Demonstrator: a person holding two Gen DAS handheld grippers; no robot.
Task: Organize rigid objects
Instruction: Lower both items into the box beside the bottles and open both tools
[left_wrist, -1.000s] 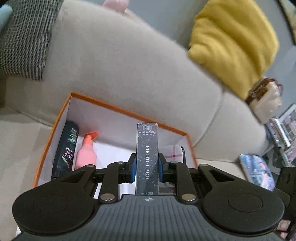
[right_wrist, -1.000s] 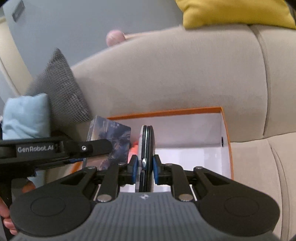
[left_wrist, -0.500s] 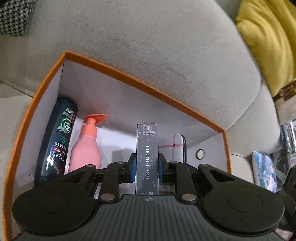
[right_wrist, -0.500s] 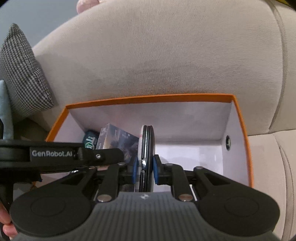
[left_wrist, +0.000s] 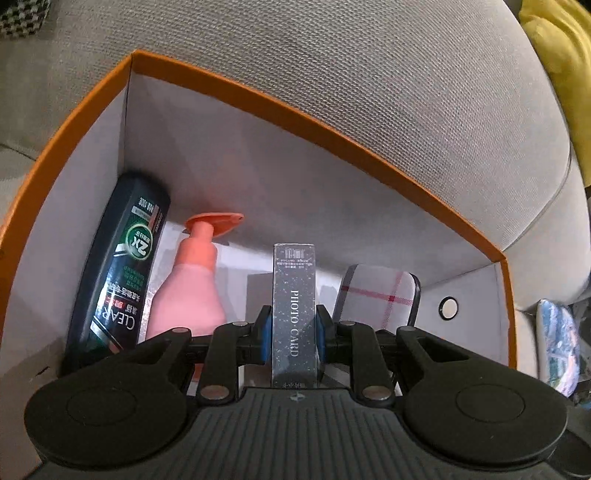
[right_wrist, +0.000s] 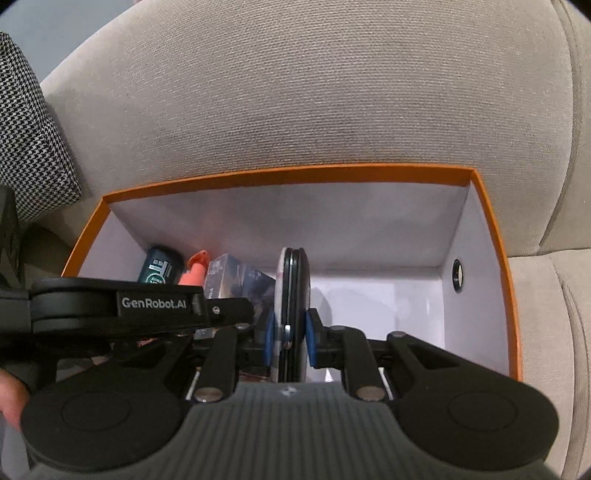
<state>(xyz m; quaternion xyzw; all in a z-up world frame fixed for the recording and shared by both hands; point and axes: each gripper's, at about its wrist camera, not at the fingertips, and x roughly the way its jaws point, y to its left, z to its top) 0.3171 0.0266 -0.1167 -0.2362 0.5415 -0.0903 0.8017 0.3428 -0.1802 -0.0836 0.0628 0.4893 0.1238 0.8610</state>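
The left gripper (left_wrist: 294, 328) grips a dark "PHOTO CARD" box (left_wrist: 294, 295) right of a "CLEAR" bottle (left_wrist: 122, 266), while the right gripper (right_wrist: 290, 334), beside a "GenRobot.AI" label (right_wrist: 154, 303), clamps a thin dark case (right_wrist: 291, 291).

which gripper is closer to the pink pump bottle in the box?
Left. The left gripper, shut on the photo card box, sits just beside the pink pump bottle; the right gripper is farther, beyond the left one.
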